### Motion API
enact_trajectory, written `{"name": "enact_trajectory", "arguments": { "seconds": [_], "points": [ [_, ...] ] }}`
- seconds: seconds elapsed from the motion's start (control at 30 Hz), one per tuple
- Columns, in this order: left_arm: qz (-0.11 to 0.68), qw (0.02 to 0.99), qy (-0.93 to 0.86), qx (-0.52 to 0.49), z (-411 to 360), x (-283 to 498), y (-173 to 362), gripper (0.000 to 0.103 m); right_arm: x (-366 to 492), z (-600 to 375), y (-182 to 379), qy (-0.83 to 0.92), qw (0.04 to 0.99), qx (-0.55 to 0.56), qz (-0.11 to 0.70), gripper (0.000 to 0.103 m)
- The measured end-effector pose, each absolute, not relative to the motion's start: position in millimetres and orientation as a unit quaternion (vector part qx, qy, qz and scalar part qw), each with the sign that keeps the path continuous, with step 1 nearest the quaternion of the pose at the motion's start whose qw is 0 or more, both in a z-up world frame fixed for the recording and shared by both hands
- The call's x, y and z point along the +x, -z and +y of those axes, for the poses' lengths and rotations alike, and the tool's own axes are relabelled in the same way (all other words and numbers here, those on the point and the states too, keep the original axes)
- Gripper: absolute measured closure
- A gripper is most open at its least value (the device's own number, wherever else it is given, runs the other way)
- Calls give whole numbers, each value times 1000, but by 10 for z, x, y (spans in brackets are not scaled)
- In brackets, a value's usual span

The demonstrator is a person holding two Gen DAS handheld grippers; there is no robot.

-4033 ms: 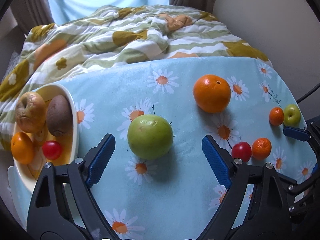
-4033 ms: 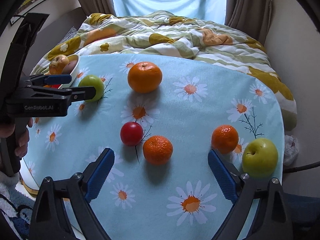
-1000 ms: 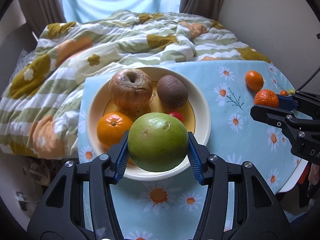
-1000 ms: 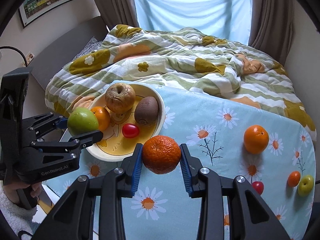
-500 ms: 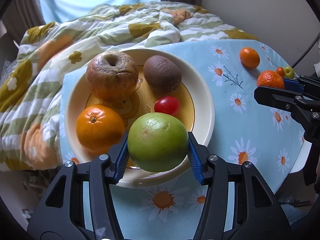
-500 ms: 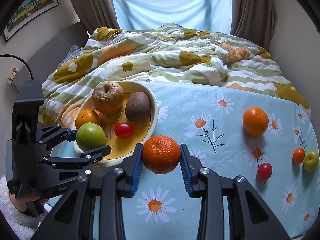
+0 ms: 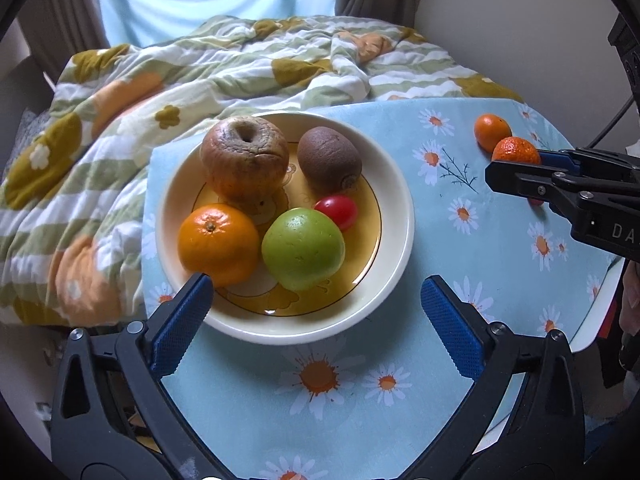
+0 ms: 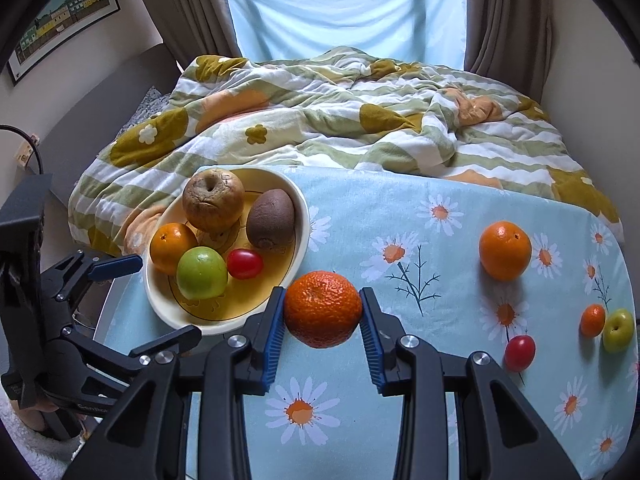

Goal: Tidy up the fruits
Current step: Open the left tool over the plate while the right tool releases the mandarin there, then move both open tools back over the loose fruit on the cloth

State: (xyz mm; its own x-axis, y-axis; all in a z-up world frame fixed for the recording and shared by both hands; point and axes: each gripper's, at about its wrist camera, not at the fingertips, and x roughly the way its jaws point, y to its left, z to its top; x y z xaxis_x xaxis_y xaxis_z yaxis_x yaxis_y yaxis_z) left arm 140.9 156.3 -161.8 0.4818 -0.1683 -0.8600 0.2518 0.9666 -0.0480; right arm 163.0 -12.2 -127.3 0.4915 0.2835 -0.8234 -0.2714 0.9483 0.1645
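A cream bowl [image 7: 400, 200] [image 8: 302, 216] holds a wrinkled brown apple [image 7: 244, 158], a kiwi [image 7: 329, 160], an orange [image 7: 218, 244], a cherry tomato [image 7: 337, 211] and a green apple [image 7: 303, 248] [image 8: 202, 267]. My left gripper [image 7: 316, 314] is open and empty just in front of the bowl; it also shows in the right wrist view [image 8: 160, 300]. My right gripper [image 8: 322, 328] is shut on a mandarin [image 8: 322, 309] [image 7: 516, 152], held above the cloth right of the bowl.
On the daisy tablecloth [image 8: 420, 380] to the right lie a big orange [image 8: 505, 250], a small mandarin [image 8: 593, 320], a small green apple [image 8: 618, 330] and a cherry tomato [image 8: 519, 353]. A rumpled quilt [image 8: 340, 120] lies behind the table. A wall is on the right.
My left gripper has opened and let the green apple go into the bowl, then drawn back a little. My right gripper keeps the mandarin and has moved closer to the bowl.
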Motion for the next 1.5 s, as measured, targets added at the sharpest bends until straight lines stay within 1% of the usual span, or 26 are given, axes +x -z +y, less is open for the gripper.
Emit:
{"name": "enact_trajectory", "arguments": {
  "seconds": [0.3, 0.6, 0.9, 0.93, 0.97, 1.0, 1.03, 1.07, 1.13, 1.37, 1.5],
  "points": [
    [491, 867, 84, 22, 1734, 1303, 1514, 0, 1818, 128, 1243, -211, 853, -18, 476, 70],
    [493, 869, 47, 9, 1875, 1225, 1504, 0, 2027, 416, 1494, -246, 836, -34, 490, 70],
    [508, 861, 40, -12, 1919, 1114, 1625, 0, 2106, 524, 1710, -254, 827, -54, 499, 70],
    [510, 859, 38, -12, 1917, 1108, 1632, 0, 2108, 517, 1711, -255, 827, -50, 499, 68],
    [511, 859, 37, -12, 1917, 1100, 1638, 0, 2110, 513, 1702, -256, 827, -47, 498, 54],
    [511, 859, 35, -12, 1919, 1089, 1636, 0, 2110, 507, 1687, -258, 828, -41, 496, 46],
    [511, 859, 34, -14, 1925, 1078, 1628, 0, 2106, 501, 1665, -261, 829, -36, 493, 27],
    [511, 859, 33, -18, 1934, 1071, 1620, 0, 2096, 494, 1634, -264, 832, -33, 487, 11],
    [510, 859, 32, -27, 1959, 1057, 1609, 0, 2079, 479, 1587, -262, 837, -32, 478, 1],
    [506, 862, 32, -21, 1989, 1042, 1519, 0, 2035, 462, 1505, -248, 845, -48, 471, 1],
    [498, 867, 28, -15, 2020, 1026, 1388, 0, 1979, 395, 1358, -249, 850, -23, 463, 1]
  ]
}}
